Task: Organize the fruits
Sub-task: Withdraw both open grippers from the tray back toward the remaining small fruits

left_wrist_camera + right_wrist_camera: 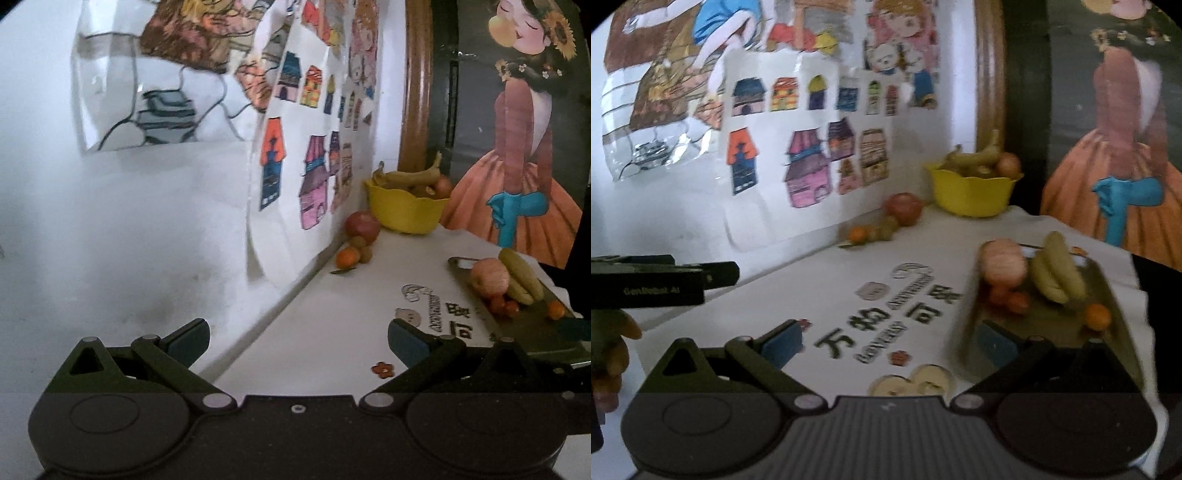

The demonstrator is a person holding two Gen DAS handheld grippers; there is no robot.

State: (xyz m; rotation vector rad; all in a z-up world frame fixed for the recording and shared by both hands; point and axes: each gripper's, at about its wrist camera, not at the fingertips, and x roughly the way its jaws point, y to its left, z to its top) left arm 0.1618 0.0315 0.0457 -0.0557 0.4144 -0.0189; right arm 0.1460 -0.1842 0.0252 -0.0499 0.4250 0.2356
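Observation:
A yellow bowl [406, 210] [971, 195] at the back of the table holds bananas and an apple. A red apple [362, 226] [905, 208], an orange [347, 257] [857, 234] and small round fruits lie loose by the wall. A dark tray [550, 339] [1052, 325] on the right carries a pink apple [489, 277] [1003, 264], bananas [521, 275] [1056, 269], small red fruits and an orange [1097, 316]. My left gripper [297, 343] is open over the table's left edge. My right gripper [890, 343] is open, its right finger over the tray's near corner.
A white printed cloth [849, 295] covers the table. Paper drawings [295, 147] hang on the left wall, and a poster of a figure in a dress [517, 166] stands behind. The left gripper's body [665, 280] and a hand [609, 350] show at the left.

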